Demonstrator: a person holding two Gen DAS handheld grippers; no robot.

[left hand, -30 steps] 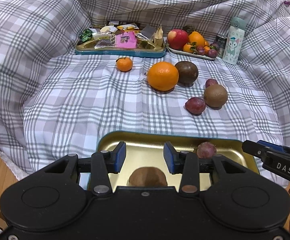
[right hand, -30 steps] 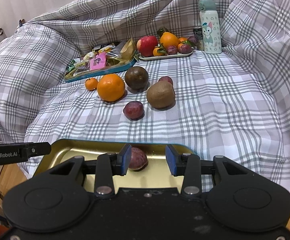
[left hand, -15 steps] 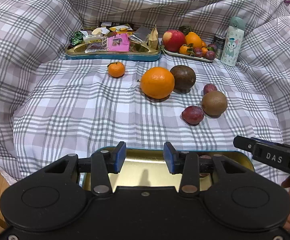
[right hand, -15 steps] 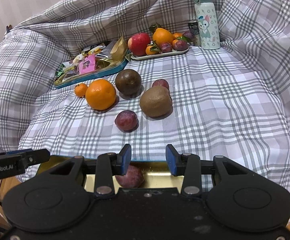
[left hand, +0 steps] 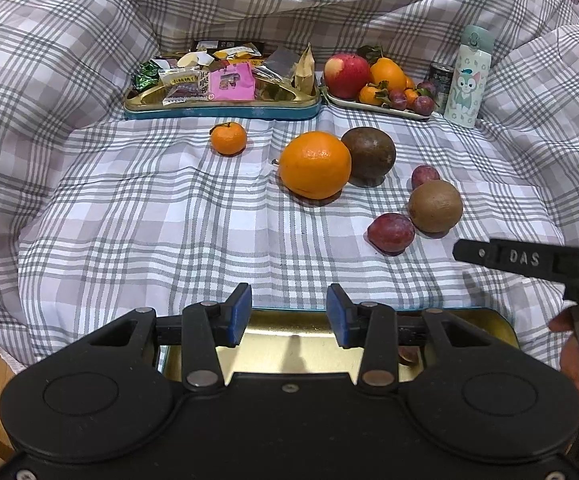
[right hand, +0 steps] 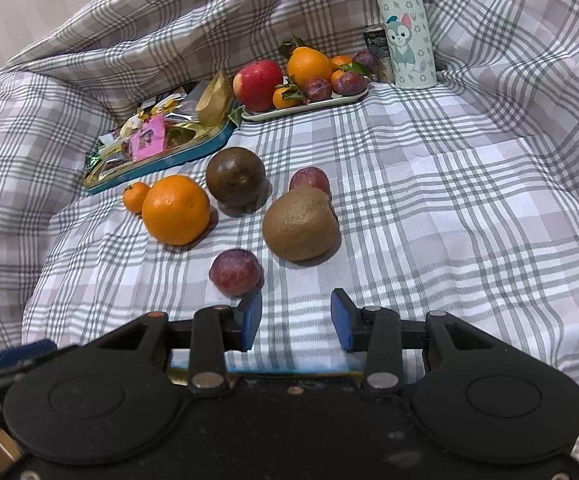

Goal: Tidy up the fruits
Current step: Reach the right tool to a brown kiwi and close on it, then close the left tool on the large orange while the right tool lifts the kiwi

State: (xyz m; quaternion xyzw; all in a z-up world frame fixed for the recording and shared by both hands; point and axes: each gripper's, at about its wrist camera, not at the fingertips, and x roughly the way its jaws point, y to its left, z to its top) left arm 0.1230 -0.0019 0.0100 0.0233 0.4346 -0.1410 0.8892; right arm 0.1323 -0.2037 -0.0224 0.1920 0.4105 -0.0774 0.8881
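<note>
Pulling back from the gold tray (left hand: 489, 322), both grippers now sit higher and farther out than a second ago: the left gripper (left hand: 288, 311) has its jaws apart and empty above the tray's far rim, and the right gripper (right hand: 295, 317) also has its jaws apart with nothing between them, now past the tray and over the cloth. A second ago a kiwi and a plum showed plainly in the tray; now only a sliver of the tray plum (left hand: 408, 355) peeks out behind the left gripper's right finger, and the kiwi there is hidden. That suggests two fruits are delivered and the next pick is due. Nearest the right gripper lies a loose plum (right hand: 235, 271), with a kiwi (right hand: 300, 223), a second plum (right hand: 309, 179), a passion fruit (right hand: 235, 176), an orange (right hand: 176, 209) and a mandarin (right hand: 135, 197) beyond it. Everything rests on a soft bed under a rumpled grey plaid sheet (right hand: 469, 208), with a snack tin (left hand: 221, 96), a fruit plate (left hand: 373, 104), a can and a cartoon bottle (left hand: 469, 76) at the far side.
</note>
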